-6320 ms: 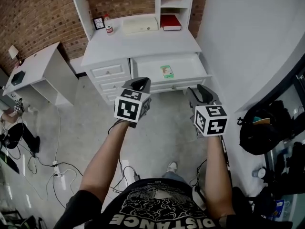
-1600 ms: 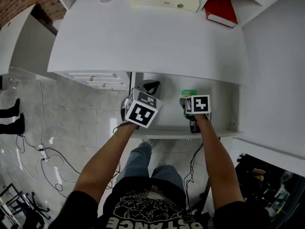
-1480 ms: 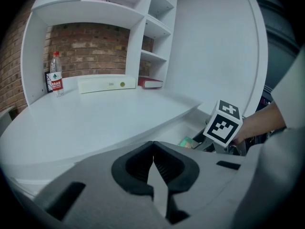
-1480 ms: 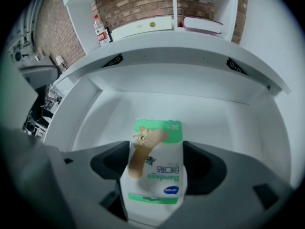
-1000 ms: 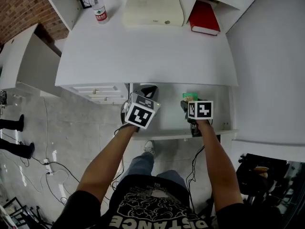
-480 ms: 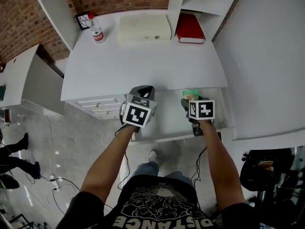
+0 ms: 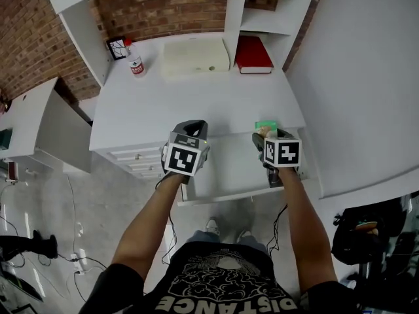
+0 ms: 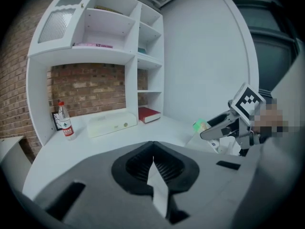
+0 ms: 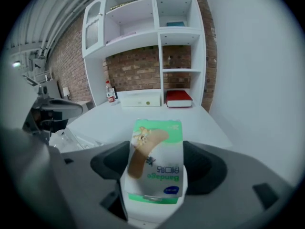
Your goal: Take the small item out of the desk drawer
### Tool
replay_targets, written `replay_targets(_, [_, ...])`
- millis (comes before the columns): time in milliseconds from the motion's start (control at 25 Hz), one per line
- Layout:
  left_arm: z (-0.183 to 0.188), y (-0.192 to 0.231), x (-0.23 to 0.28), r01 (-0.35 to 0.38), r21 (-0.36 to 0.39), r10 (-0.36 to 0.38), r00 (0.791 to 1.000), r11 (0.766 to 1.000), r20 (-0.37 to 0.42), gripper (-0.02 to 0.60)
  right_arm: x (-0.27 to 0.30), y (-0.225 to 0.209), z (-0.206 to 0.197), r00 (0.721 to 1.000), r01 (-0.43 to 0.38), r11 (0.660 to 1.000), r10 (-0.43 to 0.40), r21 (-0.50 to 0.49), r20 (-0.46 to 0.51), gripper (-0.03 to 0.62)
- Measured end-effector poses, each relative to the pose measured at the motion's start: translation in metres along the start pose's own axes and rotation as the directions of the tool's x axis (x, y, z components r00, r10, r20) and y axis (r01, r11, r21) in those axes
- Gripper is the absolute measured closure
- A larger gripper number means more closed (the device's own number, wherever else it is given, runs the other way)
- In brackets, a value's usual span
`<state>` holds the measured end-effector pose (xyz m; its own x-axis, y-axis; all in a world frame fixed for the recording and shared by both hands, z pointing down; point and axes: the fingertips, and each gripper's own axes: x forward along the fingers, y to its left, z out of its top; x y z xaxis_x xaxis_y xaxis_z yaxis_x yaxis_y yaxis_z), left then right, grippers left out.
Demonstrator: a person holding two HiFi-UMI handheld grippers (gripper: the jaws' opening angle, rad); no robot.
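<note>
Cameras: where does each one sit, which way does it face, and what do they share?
Head view: on the person's head, steeply down onto the desk and open drawer; shows both forearms, left gripper, right gripper.
Left gripper view: on that gripper, along its closed jaws toward the shelves; right gripper at right.
Right gripper view: along jaws clamped on the bandage box, toward the shelves; left gripper at left edge.
Shared by all: red book, bottle.

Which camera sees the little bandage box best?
The right gripper view: the bandage box fills the middle, clamped between the jaws, label readable. The head view shows just its green corner; the left gripper view, a tiny green blur.
</note>
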<state>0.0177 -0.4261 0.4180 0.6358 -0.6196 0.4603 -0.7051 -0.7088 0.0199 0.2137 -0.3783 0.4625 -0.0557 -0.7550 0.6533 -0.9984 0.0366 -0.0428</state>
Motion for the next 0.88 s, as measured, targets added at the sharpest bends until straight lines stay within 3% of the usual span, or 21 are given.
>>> replay_targets(400, [0.034, 0.0, -0.011, -0.078, 0.007, 0.078, 0.995, 0.997, 0.064, 0.577, -0.035, -0.019, 0.061, 0.985, -0.013, 0.996, 0.027, -0.084, 0.173, 0.246])
replay_targets(880, [0.077, -0.025, -0.009, -0.233, -0.035, 0.236, 0.964, 0.972, 0.122, 0.577, -0.066, -0.041, 0.124, 0.928, -0.102, 0.971, 0.172, -0.219, 0.331, 0.246])
